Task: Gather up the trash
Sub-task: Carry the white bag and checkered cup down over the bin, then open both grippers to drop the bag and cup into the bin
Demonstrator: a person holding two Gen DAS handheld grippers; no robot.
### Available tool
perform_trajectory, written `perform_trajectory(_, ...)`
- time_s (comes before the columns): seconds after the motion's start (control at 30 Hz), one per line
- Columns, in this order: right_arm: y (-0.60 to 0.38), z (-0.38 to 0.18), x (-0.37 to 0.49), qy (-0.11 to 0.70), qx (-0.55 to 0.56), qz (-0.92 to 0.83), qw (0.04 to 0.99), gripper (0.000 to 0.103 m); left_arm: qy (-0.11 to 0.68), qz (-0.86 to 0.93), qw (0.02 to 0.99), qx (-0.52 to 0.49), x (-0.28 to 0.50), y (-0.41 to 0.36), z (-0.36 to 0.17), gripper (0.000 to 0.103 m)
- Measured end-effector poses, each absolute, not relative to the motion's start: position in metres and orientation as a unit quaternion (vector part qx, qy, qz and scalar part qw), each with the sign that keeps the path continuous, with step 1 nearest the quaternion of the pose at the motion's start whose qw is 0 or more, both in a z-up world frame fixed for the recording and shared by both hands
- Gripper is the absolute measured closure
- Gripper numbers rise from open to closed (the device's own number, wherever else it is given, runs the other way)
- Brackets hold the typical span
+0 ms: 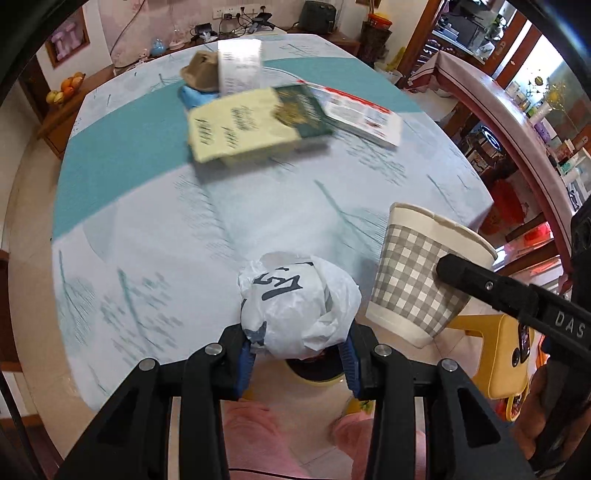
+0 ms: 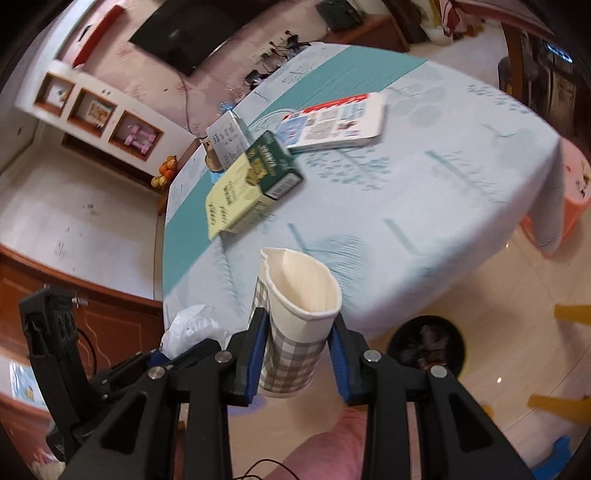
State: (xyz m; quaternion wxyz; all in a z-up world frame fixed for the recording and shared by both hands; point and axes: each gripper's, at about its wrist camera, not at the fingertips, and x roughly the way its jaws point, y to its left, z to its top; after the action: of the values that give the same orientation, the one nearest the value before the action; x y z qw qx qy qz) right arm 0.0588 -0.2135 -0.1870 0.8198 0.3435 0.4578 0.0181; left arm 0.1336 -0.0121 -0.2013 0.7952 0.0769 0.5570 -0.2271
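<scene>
Both hand-held grippers are loaded so one trip serves: left hand-held gripper [image 1: 299, 354] pinching the crumpled white plastic bag [image 1: 299, 302], right hand-held gripper [image 2: 295, 354] clamping the checked paper cup [image 2: 295, 321] upright, both past the worktop [image 2: 424, 206] edge, near the black bin [image 2: 428, 343]

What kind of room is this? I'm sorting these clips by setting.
Most likely a home dining or living room: a round table under a patterned cloth, a wall-mounted TV, a fruit bowl on a wooden sideboard, and shelves of household goods.
</scene>
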Motion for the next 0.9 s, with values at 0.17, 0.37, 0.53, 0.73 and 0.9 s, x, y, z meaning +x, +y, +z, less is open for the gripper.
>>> perform_trajectory(0.17, -0.250, -0.205, 0.016, 0.465, 0.319, 0.035, 0.825, 0.071, 0.555, -0.211, 0.800, 0.092, 0.078, -0.061, -0.219, 0.065)
perform_trajectory(0.37, -0.287, -0.245, -0.012, 0.480, 0.319, 0.027, 0.817, 0.071, 0.578, -0.200, 0.784, 0.107, 0.034, -0.107, -0.259, 0.065)
perform_trajectory(0.53, -0.304, -0.288, -0.023, 0.498, 0.327, 0.007, 0.803, 0.071, 0.588, -0.196, 0.776, 0.117, 0.021, -0.126, -0.294, 0.065)
perform_trajectory(0.73, -0.310, -0.353, -0.024, 0.531, 0.319, -0.011, 0.785, 0.071, 0.593, -0.182, 0.777, 0.110, 0.031, -0.135, -0.348, 0.065)
perform_trajectory(0.9, -0.300, -0.411, -0.012, 0.558, 0.298, -0.019, 0.774, 0.071, 0.587, -0.185, 0.780, 0.114, 0.042, -0.135, -0.398, 0.063)
